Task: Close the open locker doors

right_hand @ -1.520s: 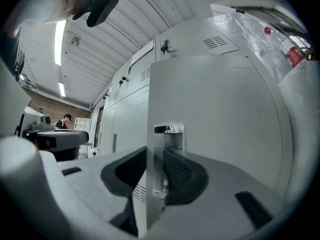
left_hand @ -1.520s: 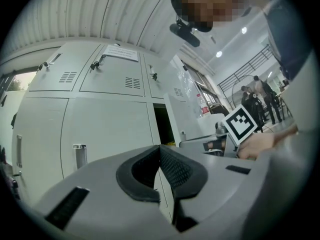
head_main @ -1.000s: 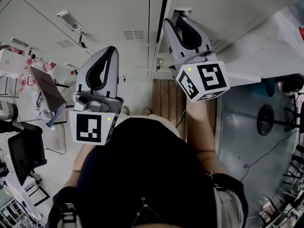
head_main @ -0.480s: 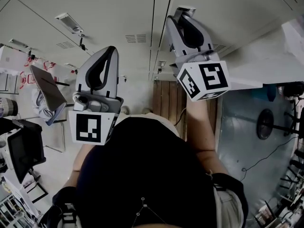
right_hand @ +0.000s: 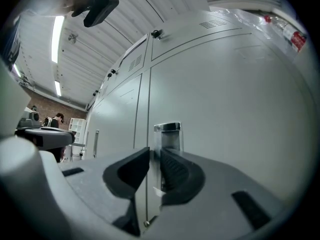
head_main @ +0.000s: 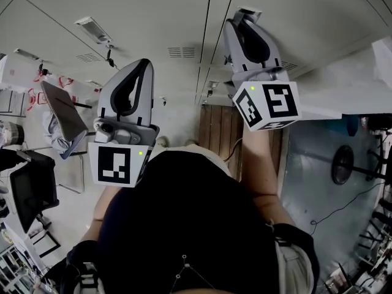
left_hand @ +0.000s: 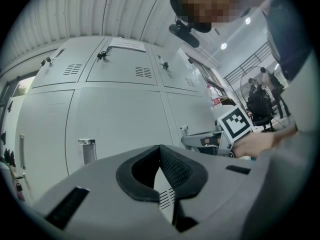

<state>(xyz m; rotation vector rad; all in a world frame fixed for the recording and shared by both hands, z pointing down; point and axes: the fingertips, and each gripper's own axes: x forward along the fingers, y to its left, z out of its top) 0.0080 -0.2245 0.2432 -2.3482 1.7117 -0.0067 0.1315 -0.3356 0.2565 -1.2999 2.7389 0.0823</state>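
Note:
Grey locker doors (head_main: 147,23) fill the wall ahead, and the seam (head_main: 207,29) between two of them shows only as a thin line. My right gripper (head_main: 245,14) points at the door right of that seam, its tips close to the face. In the right gripper view its jaws (right_hand: 154,151) have been closing and stand a narrow gap apart, with nothing clamped; a chrome handle (right_hand: 167,131) sits just beyond them. My left gripper (head_main: 144,63) hangs back from the lockers, its tips (left_hand: 160,148) touching and empty. A second chrome handle (left_hand: 86,149) is on the door ahead of it.
A pale panel (head_main: 343,84) juts out from the lockers at the right, over a grey floor with a round stand base (head_main: 342,164). A chair and a tilted board (head_main: 61,112) stand at the left. Wooden boards (head_main: 217,130) lie below the lockers.
The dark gap at the seam beside my right gripper has narrowed to a thin line. The right gripper has moved a little right and toward the lockers; the left has barely shifted.

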